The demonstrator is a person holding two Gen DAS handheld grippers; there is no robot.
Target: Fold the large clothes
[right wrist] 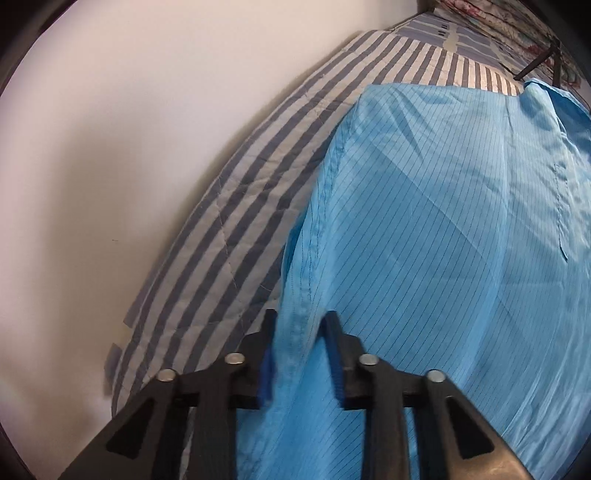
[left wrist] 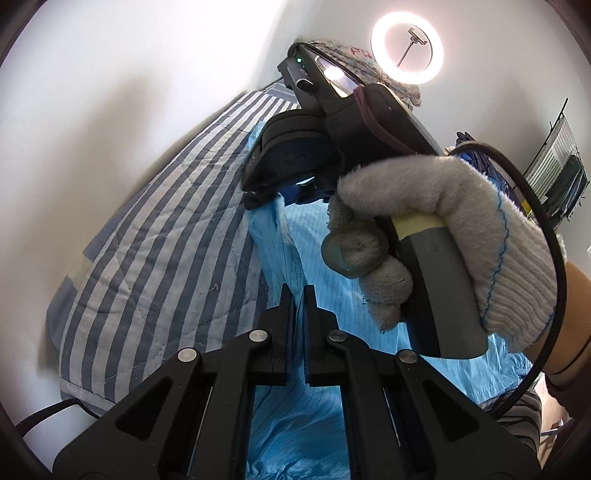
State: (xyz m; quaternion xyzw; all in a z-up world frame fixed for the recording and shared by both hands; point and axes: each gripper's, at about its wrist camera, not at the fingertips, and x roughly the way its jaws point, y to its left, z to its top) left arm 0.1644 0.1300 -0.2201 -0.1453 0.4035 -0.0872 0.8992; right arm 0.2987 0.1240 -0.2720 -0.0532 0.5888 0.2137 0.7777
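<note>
A light blue pinstriped garment lies spread over a bed. Its left hem runs down between the fingers of my right gripper, and a bunched fold fills the gap between the pads. In the left wrist view a gloved hand holds the right gripper, and the garment hangs from its tips. My left gripper is lower on the same edge, its jaws together on a thin layer of the cloth.
A blue and grey striped quilt covers the bed against a white wall. A lit ring light stands behind, with a drying rack at the far right. Floral bedding lies at the bed's far end.
</note>
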